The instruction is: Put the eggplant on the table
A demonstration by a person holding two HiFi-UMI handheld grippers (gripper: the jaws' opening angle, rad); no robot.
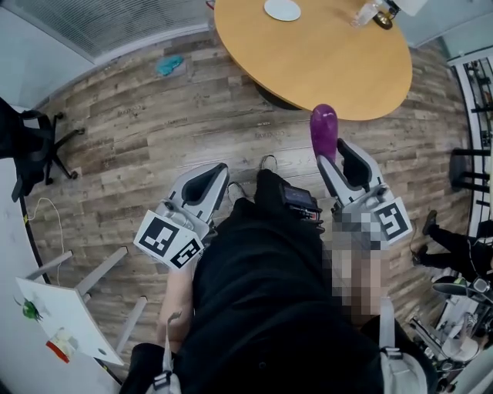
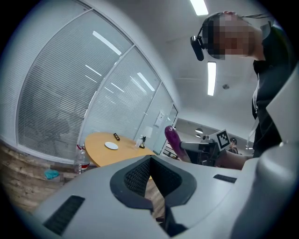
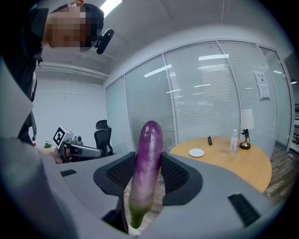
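A long purple eggplant [image 1: 323, 127] stands upright, green stem end down, between the pads of my right gripper [image 1: 331, 151], which is shut on its lower half. In the right gripper view the eggplant [image 3: 148, 140] fills the gap between the jaws of that gripper [image 3: 145, 157]. It hangs over the wood floor, just short of the near edge of the round wooden table [image 1: 331, 61]. My left gripper [image 1: 219, 171] is held low at the left, well apart from the table. Its fingertips meet in the left gripper view [image 2: 150, 159], with nothing between them. From there the eggplant [image 2: 172, 140] shows off to the right.
On the table's far side lie a white plate [image 1: 282, 9], a clear bottle [image 1: 366, 14] and a small dark ornament. A black office chair [image 1: 31, 146] stands at the left, and a teal object [image 1: 169, 65] lies on the floor. Another person [image 1: 454, 246] is at the right.
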